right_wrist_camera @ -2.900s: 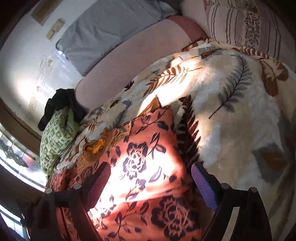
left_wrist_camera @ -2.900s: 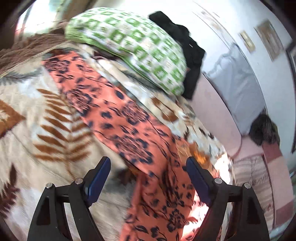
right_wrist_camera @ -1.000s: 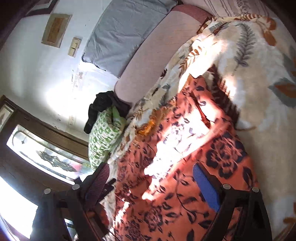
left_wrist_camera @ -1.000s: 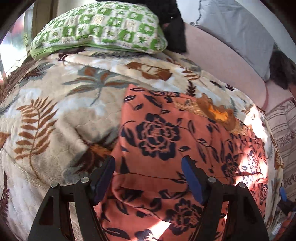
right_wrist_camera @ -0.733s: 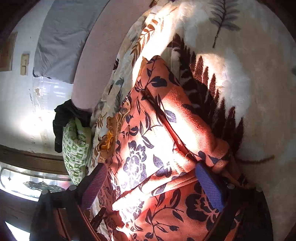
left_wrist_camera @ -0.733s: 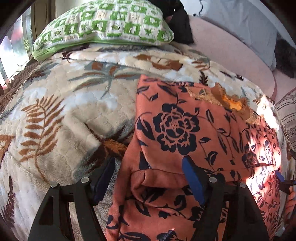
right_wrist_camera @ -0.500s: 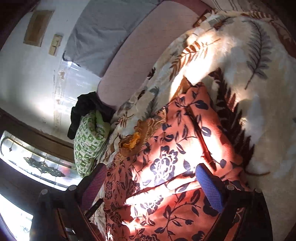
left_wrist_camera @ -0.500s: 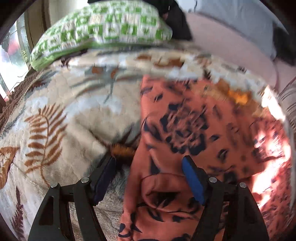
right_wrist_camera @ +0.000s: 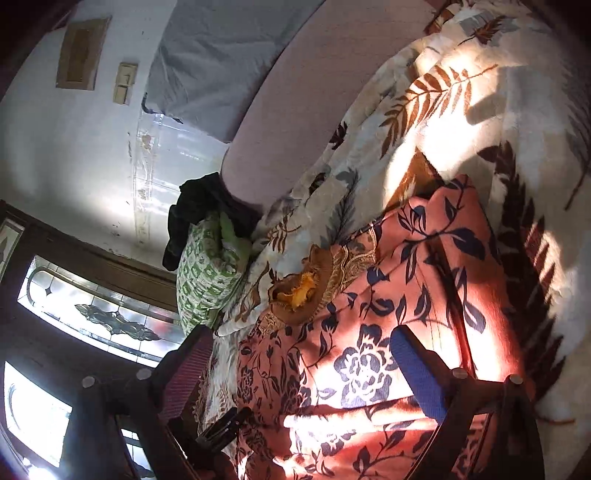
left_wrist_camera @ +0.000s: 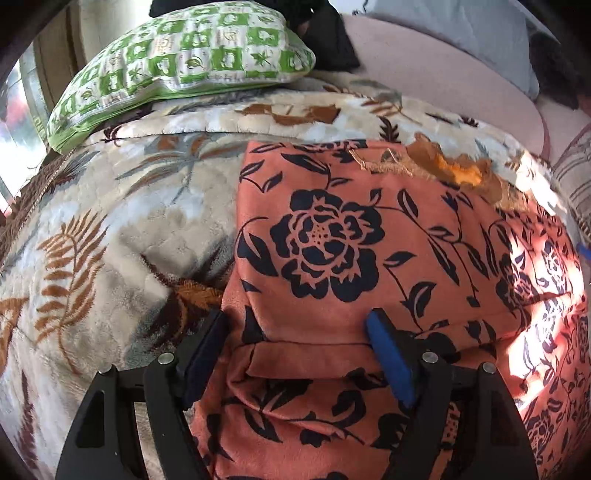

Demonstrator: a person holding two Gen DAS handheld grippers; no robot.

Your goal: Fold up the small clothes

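Observation:
An orange garment with dark blue flowers [left_wrist_camera: 332, 240] lies folded on the leaf-patterned blanket [left_wrist_camera: 110, 229]. Its gold embroidered neck patch [left_wrist_camera: 454, 173] is at the far edge. My left gripper [left_wrist_camera: 295, 332] points down at the near fold and its jaws are opening. One pad sits just off the cloth's left edge, the other rests on the cloth, and the fold lies loose between them. My right gripper [right_wrist_camera: 303, 354] hovers open over the sunlit end of the garment [right_wrist_camera: 369, 369], with only cloth below it.
A green checked pillow [left_wrist_camera: 184, 55] and a black garment [left_wrist_camera: 328, 40] lie at the back of the blanket. Behind them run a pink padded back [left_wrist_camera: 443, 81] and a grey pillow [left_wrist_camera: 461, 26]. The right wrist view shows a stained-glass window [right_wrist_camera: 92, 317].
The long spread garment is now folded over on itself. My right gripper has slid sideways along it. My left gripper has dropped slightly toward the near fold, its jaws a little wider.

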